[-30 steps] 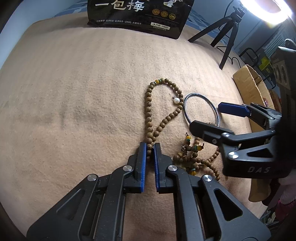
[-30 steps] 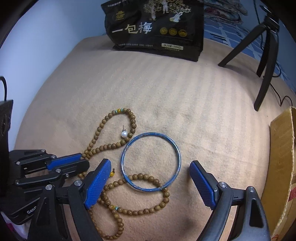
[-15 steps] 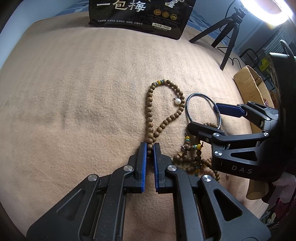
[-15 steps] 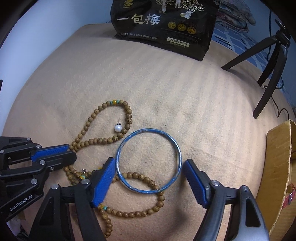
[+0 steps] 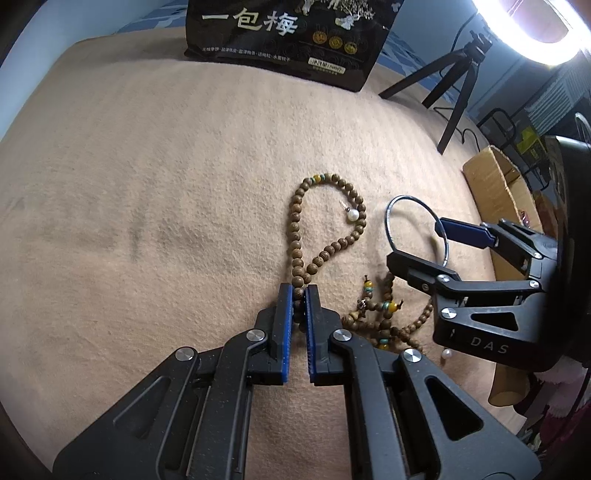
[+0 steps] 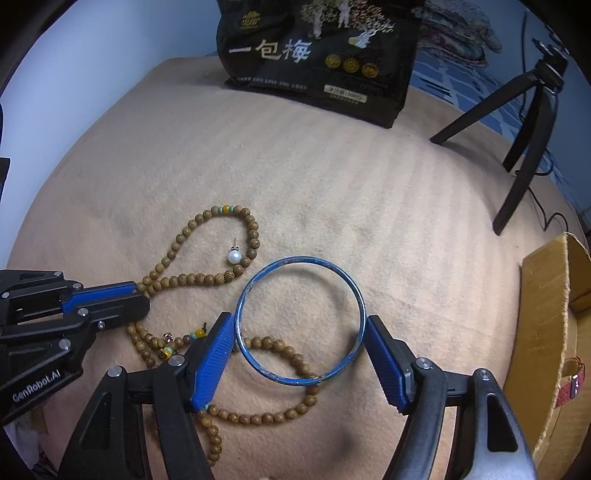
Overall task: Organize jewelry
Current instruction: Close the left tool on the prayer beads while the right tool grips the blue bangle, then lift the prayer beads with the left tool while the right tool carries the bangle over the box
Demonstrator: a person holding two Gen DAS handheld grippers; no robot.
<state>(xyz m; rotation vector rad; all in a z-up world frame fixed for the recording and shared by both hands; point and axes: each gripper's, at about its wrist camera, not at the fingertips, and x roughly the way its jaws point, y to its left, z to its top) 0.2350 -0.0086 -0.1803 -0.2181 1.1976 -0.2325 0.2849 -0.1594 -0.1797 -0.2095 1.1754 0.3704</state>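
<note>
A long string of brown wooden beads point(image 5: 295, 236) point(image 6: 192, 277) lies looped on the tan cloth. My left gripper point(image 5: 299, 291) point(image 6: 142, 295) is shut on the strand where the far loop's two sides meet. A blue bangle point(image 6: 295, 260) point(image 5: 406, 199) lies flat over part of the beads. My right gripper point(image 6: 299, 321) point(image 5: 415, 242) straddles it, with a blue pad against each side of the ring. A pearl earring point(image 6: 234, 256) point(image 5: 353, 214) rests inside the bead loop. A second pearl point(image 5: 447, 353) peeks out beneath the right gripper.
A black snack bag point(image 6: 321, 55) stands at the cloth's far edge. A black tripod point(image 6: 528, 129) stands at the far right, under a lit ring light point(image 5: 535, 29). A cardboard box point(image 6: 546, 314) borders the cloth on the right.
The right gripper's jaws have narrowed from wide of the bangle to touching its sides, and it edged forward over it. The left gripper kept still on the beads.
</note>
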